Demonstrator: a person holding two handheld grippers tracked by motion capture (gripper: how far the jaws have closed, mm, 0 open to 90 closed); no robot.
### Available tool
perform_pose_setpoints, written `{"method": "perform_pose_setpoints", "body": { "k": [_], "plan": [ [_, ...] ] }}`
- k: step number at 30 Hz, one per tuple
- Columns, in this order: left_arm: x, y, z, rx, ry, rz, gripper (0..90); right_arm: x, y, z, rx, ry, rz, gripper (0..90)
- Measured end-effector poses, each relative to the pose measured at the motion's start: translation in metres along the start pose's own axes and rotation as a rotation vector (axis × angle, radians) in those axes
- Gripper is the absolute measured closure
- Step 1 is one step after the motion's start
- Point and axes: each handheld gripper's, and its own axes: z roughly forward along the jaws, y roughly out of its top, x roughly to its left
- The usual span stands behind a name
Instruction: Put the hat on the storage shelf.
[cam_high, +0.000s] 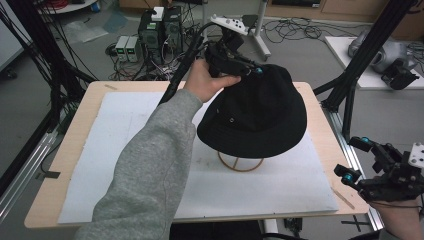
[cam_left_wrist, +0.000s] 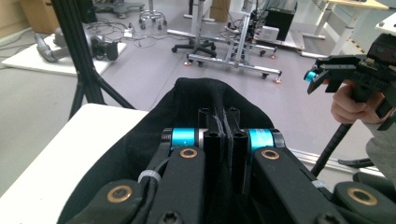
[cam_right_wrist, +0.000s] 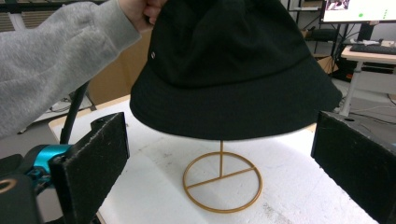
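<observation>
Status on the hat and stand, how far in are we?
Done: the left gripper is shut on the crown of the black hat. In hand: the hat sits over the gold wire stand; whether it rests on the post is hidden by the brim. The right gripper is open, off the table's right edge. Left: either seating and release, or lifting clear; direction can't be told.

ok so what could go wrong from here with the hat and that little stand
1. The left gripper pinches only a fold of fabric at the crown of the black hat, so the fold could slip free.
2. The gold wire stand has a thin post and a light ring base; a sideways tug on the hat might tip it.
3. The right gripper hangs open off the table edge, too far away to steady anything.
</observation>
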Motion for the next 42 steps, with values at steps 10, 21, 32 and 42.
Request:
{"method": "perform_pose_setpoints", "body": {
  "k": [10,21,32,42],
  "plan": [
    [0.007,-0.023,0.006,0.004,-0.002,-0.026,88.2,-0.002,0.0,0.006,0.01,0.008,0.0,3.3],
    [0.009,-0.04,0.01,0.012,-0.007,-0.036,86.7,-0.001,0.0,0.011,0.013,0.019,0.002,3.3],
    [0.009,-0.038,0.006,-0.027,-0.031,-0.058,43.9,-0.004,0.0,0.013,0.013,0.016,0.003,3.3],
    [0.008,-0.036,-0.002,-0.042,0.028,-0.078,10.4,-0.004,0.0,0.017,0.014,0.026,0.003,3.3]
  ]
}}
